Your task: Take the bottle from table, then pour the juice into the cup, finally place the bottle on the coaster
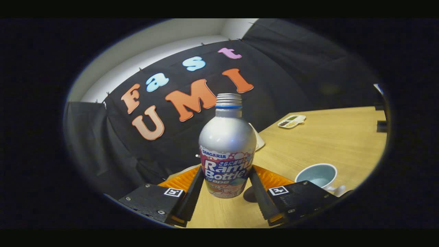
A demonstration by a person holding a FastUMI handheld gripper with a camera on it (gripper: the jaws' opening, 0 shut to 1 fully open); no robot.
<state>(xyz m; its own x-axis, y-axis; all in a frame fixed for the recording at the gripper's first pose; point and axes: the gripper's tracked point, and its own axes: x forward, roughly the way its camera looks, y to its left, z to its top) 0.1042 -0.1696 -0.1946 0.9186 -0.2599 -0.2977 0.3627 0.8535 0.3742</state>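
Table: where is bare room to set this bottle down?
The widest bare patch of table lies between the cup and the small tray. It is crowded near the gripper, whose fingers flank the bottle, with the cup close beside them.

Dim booth w/ soft overhead light — glare on bottle (227,137) shoulder, fisheye-warped, dark edges.
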